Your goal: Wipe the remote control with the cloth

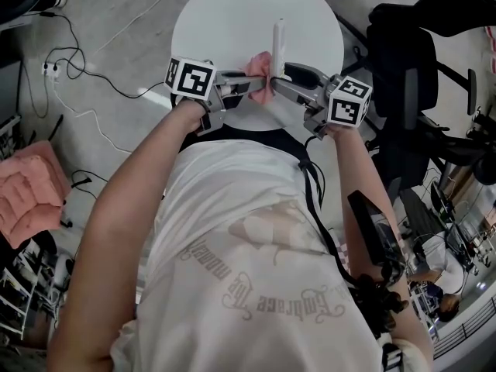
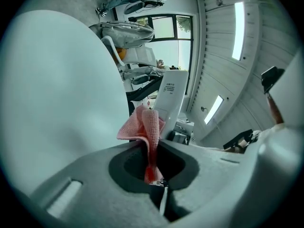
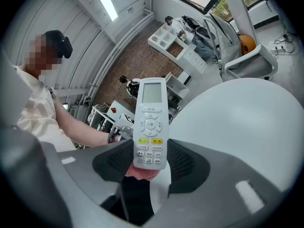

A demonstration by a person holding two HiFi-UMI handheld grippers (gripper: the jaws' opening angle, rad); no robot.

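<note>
A white remote control point(image 1: 279, 43) stands upright over the round white table point(image 1: 221, 14), and my right gripper point(image 1: 285, 80) is shut on its lower end. In the right gripper view the remote point(image 3: 150, 122) faces the camera, buttons and screen showing, with its bottom rows between the black pads. My left gripper point(image 1: 249, 86) is shut on a pink cloth point(image 1: 260, 70), which lies against the remote's left side. In the left gripper view the cloth point(image 2: 145, 129) sticks up from the jaws in front of the remote's back point(image 2: 171, 99). A bit of the cloth point(image 3: 142, 173) shows under the remote.
A black office chair point(image 1: 403, 60) stands right of the table. Cables and a power strip point(image 1: 53, 70) lie on the floor at the left. A heap of pink cloths point(image 1: 27, 192) sits at the far left. The person's shirt fills the lower head view.
</note>
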